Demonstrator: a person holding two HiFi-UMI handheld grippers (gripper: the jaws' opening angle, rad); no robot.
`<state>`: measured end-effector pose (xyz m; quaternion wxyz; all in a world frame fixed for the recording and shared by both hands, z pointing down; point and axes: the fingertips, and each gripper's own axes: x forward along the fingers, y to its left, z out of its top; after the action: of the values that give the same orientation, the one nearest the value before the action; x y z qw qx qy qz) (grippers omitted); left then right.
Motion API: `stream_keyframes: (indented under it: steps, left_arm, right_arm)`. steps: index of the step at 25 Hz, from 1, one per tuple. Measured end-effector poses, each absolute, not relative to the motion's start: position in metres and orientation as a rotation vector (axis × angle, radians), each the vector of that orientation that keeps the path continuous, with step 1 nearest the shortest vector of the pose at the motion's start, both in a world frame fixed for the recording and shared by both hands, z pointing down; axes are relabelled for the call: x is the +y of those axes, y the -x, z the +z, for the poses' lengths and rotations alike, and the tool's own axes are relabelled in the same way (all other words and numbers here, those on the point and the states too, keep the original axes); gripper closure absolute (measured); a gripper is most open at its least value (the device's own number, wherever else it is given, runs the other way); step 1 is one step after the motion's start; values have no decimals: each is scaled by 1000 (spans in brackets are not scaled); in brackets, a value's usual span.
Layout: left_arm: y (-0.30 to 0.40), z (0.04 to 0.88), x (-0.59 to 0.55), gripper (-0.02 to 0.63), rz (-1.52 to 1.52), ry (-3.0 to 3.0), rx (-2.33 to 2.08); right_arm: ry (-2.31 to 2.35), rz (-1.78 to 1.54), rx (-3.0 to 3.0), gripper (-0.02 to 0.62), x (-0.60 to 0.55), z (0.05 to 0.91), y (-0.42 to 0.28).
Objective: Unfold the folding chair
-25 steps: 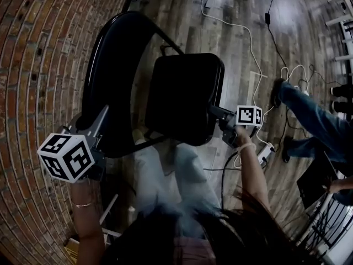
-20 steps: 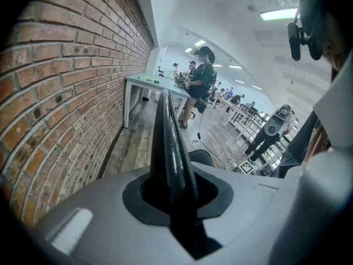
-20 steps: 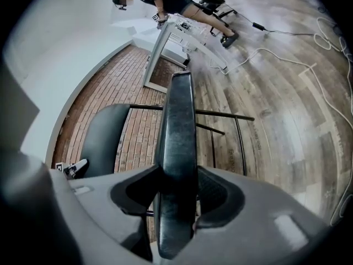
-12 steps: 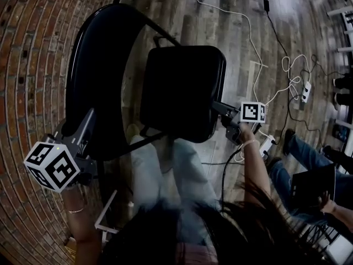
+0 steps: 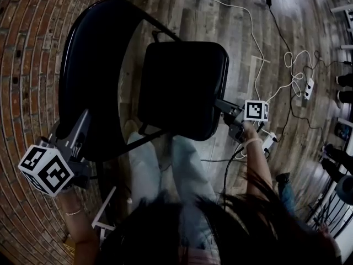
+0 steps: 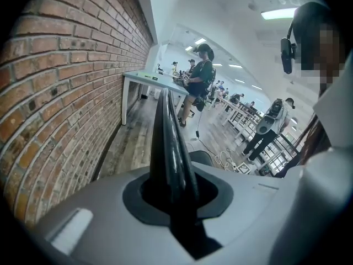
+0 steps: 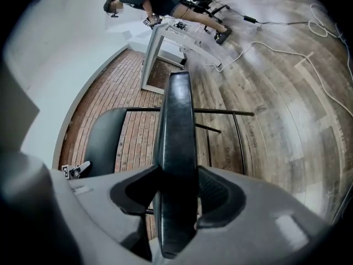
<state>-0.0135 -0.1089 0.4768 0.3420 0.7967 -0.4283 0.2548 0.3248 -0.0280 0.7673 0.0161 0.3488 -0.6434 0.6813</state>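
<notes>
Left gripper (image 5: pixel 81 127) clamps the backrest (image 5: pixel 91 59), right gripper (image 5: pixel 220 105) pinches the seat (image 5: pixel 182 87) edge — push seat down steadily (keep backrest braced) — looks nearly unfolded.

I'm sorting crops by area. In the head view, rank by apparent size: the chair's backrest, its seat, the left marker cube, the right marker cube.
1-2. backrest and seat: about alike, not ranked.
3. left marker cube.
4. right marker cube, though it sits farther from the camera, so true sizes may match.
</notes>
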Motion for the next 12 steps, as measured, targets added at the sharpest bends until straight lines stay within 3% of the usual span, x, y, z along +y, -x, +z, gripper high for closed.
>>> stream_keyframes:
  steps: [12]
  left_arm:
    - [6,489,-104,546,656,-2068,-1098]
  right_arm:
    - [-1065,2173,-2015,387,-18,789,-343]
